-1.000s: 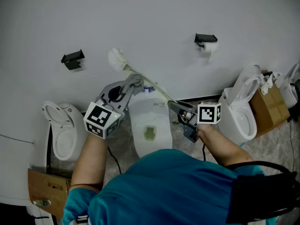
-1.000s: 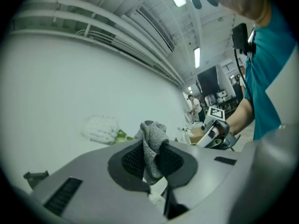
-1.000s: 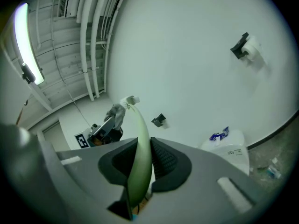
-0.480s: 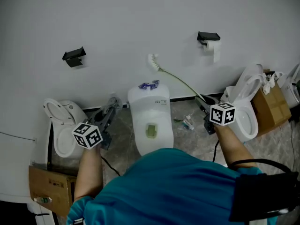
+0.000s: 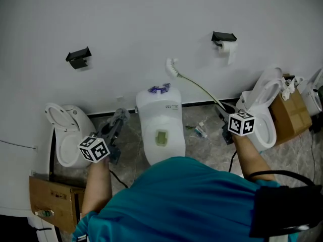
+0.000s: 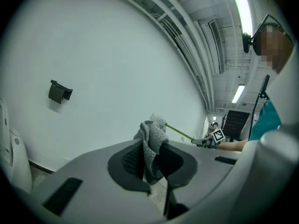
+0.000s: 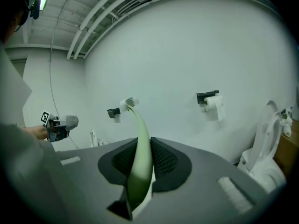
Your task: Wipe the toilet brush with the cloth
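The toilet brush has a white bristle head (image 5: 172, 67) and a long green handle (image 5: 202, 91) that slants down to the right. My right gripper (image 5: 222, 113) is shut on the handle's lower end; in the right gripper view the handle (image 7: 140, 157) runs up between the jaws to the bristle head (image 7: 127, 103). My left gripper (image 5: 119, 118) is low at the left, well apart from the brush. In the left gripper view a bunched grey cloth (image 6: 150, 146) sticks up between its shut jaws, with the brush (image 6: 161, 122) far off behind it.
A white toilet (image 5: 160, 130) stands right below me, with a purple item (image 5: 159, 88) on its tank. More toilets stand at left (image 5: 63, 140) and right (image 5: 262, 115). Paper holders (image 5: 78, 59) (image 5: 223, 37) hang on the wall. Cardboard boxes (image 5: 290, 110) (image 5: 50, 198) flank the row.
A second ago the left gripper's cloth was on the handle. The left gripper has since dropped away to the left, and the right gripper has swung the brush rightward.
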